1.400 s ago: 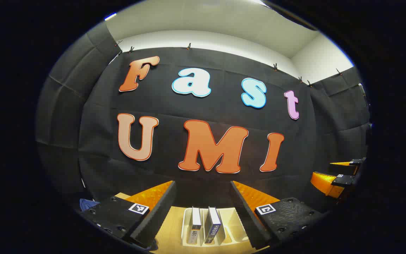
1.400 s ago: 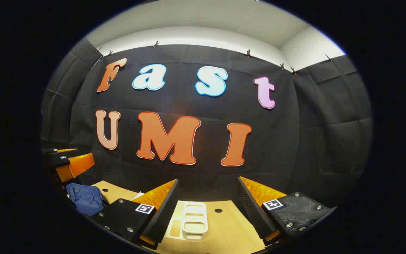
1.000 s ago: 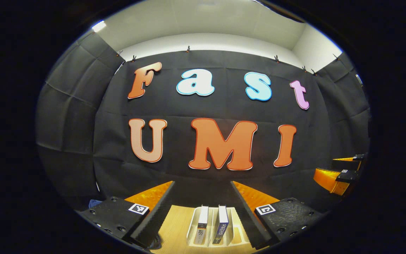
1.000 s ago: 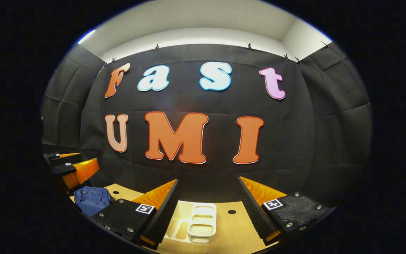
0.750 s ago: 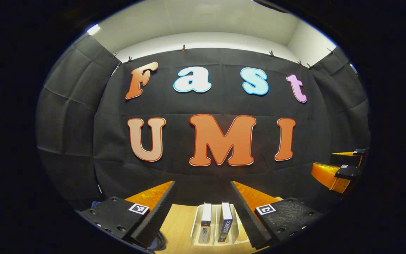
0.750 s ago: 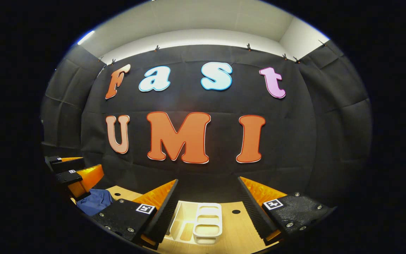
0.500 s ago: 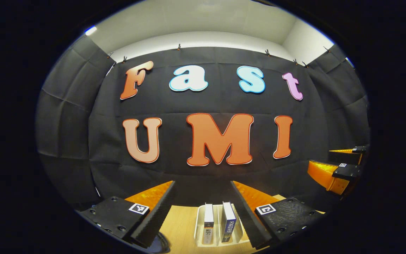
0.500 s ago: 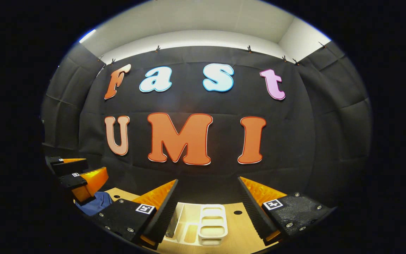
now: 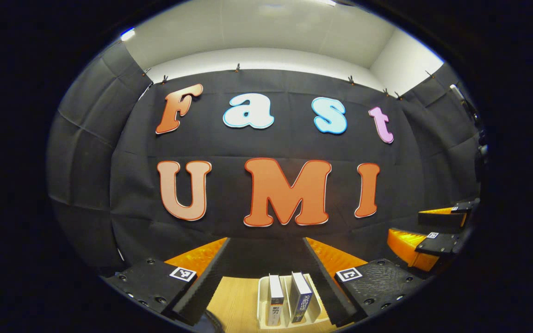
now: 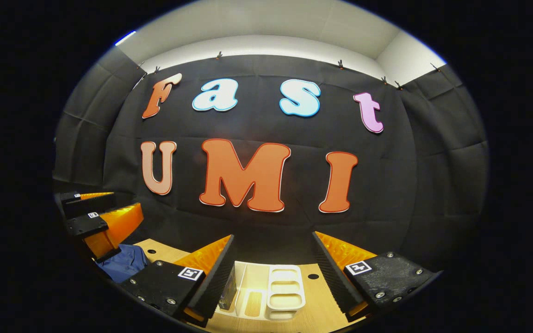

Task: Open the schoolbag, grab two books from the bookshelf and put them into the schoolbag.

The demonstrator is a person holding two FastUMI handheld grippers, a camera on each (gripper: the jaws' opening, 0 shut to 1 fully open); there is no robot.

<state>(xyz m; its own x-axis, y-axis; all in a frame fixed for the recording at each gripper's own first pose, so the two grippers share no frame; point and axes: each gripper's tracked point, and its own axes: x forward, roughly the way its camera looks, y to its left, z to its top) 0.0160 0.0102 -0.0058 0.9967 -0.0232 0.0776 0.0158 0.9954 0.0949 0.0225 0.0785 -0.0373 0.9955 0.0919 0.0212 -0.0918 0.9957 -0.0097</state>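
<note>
- Left gripper view: my left gripper (image 9: 266,268) hangs with its jaws wide apart and nothing between them. Straight ahead and below sits the white bookshelf (image 9: 263,296), with two books (image 9: 275,300) standing upright in it, spines toward me, just beside each other. The right gripper (image 9: 426,236) shows well off to the right of the bookshelf, jaws apart too.
- I judge the step in hand is opening the schoolbag, so the books wait. I shouldn't drop toward the bookshelf yet.
- Right gripper view: my right gripper (image 10: 273,266) is spread open and empty, with the bookshelf (image 10: 285,289) lying just beyond its fingers on the wooden table (image 10: 315,296). The blue schoolbag (image 10: 125,263) lies well left of the bookshelf, right under the left gripper (image 10: 97,222).
- Whether the schoolbag is zipped, I cannot tell from here.
- To do it well: tilt both grippers down, find the zipper or flap, pin the fabric with one and pull with the other.
</note>
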